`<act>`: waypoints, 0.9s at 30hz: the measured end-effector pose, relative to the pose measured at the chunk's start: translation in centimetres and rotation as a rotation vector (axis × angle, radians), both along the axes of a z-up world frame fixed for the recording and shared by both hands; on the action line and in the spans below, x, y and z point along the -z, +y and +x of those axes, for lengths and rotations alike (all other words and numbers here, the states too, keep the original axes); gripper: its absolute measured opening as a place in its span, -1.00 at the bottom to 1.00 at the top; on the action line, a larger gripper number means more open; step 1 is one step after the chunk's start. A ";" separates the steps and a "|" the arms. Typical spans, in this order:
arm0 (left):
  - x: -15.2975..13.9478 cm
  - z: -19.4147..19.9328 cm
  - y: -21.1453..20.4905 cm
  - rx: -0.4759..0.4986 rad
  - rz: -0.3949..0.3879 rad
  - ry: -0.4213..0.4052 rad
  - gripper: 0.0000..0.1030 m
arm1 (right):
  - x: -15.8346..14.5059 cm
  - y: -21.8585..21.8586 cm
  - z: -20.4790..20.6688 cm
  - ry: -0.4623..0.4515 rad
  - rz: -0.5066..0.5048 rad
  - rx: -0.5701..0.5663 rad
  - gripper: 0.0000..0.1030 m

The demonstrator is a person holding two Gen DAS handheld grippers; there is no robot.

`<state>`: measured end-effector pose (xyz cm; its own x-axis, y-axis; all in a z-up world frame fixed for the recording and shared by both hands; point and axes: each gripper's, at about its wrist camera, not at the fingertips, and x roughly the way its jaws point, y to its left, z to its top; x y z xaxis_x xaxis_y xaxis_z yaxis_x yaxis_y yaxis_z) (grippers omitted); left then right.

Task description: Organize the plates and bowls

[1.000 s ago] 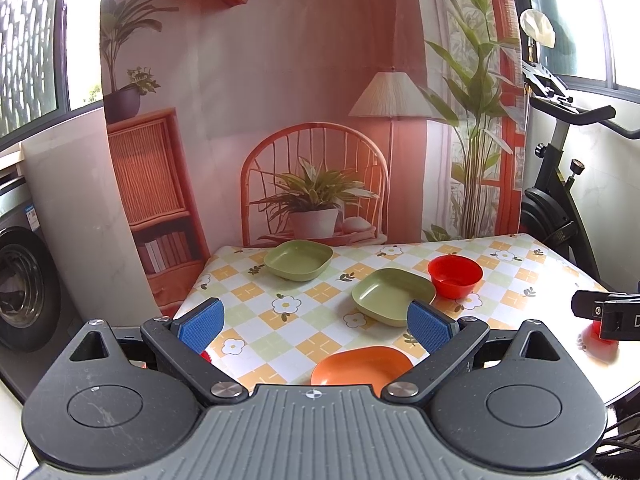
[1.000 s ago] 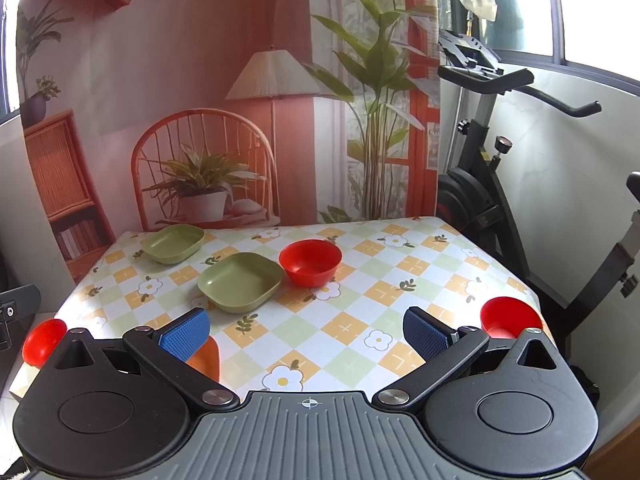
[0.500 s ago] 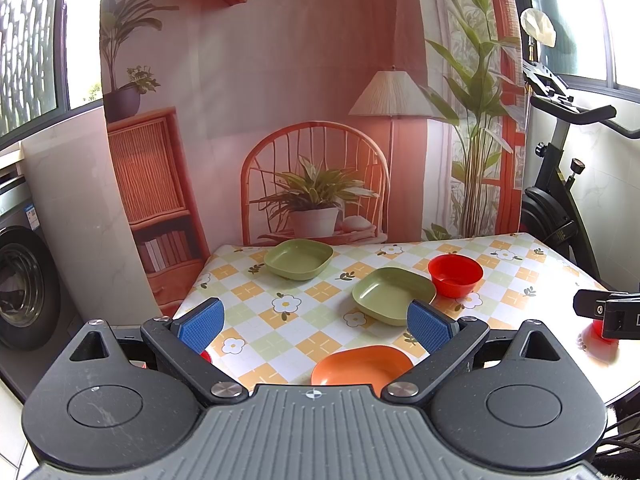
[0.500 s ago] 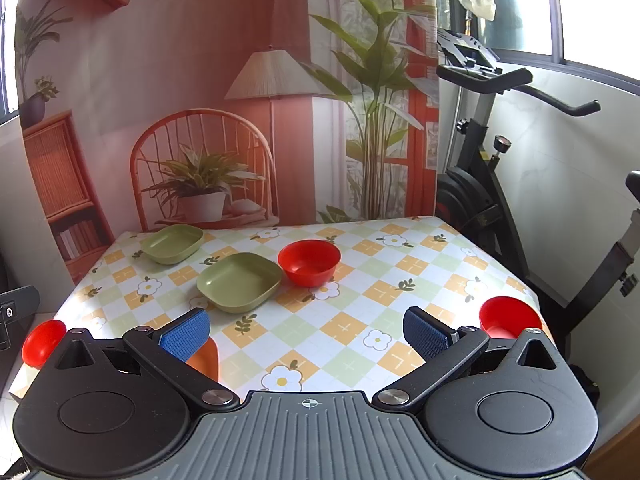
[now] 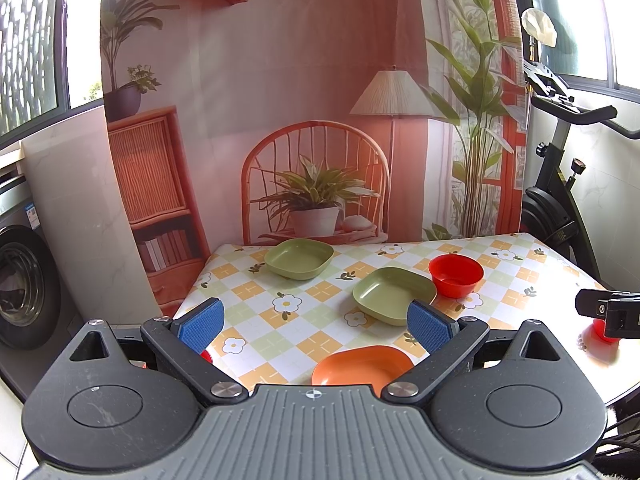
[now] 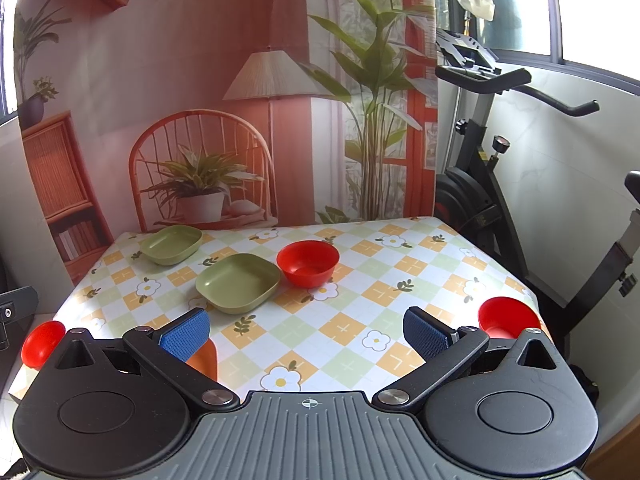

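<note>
On the checked tablecloth (image 5: 308,320) lie two green square plates, one far left (image 5: 299,258) (image 6: 172,244) and one in the middle (image 5: 394,294) (image 6: 238,282). A red bowl (image 5: 456,275) (image 6: 308,263) stands just right of the middle plate. An orange plate (image 5: 362,366) (image 6: 206,360) lies at the near edge, below my open left gripper (image 5: 316,326). Another red bowl (image 6: 508,317) sits at the near right corner and a third (image 6: 42,342) at the near left edge. My right gripper (image 6: 306,334) hangs open above the near edge, holding nothing.
A printed backdrop (image 5: 312,100) with a chair and plants hangs behind the table. An exercise bike (image 6: 492,184) stands to the right, and a washing machine (image 5: 24,284) to the left. The right gripper's side (image 5: 612,314) shows at the right edge of the left wrist view.
</note>
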<state>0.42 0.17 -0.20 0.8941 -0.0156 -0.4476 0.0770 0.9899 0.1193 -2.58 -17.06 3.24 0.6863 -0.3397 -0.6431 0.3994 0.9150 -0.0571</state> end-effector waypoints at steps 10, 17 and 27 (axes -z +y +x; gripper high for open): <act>0.0 0.0 0.0 0.000 -0.001 0.001 0.93 | 0.0 -0.1 0.0 0.000 0.001 0.000 0.99; 0.1 0.1 0.1 -0.005 -0.008 0.006 0.93 | 0.1 -0.2 0.0 0.002 0.003 0.000 0.99; 0.2 2.2 1.4 -0.073 -0.012 0.035 0.93 | -0.5 -2.4 0.6 -0.127 0.049 -0.047 1.00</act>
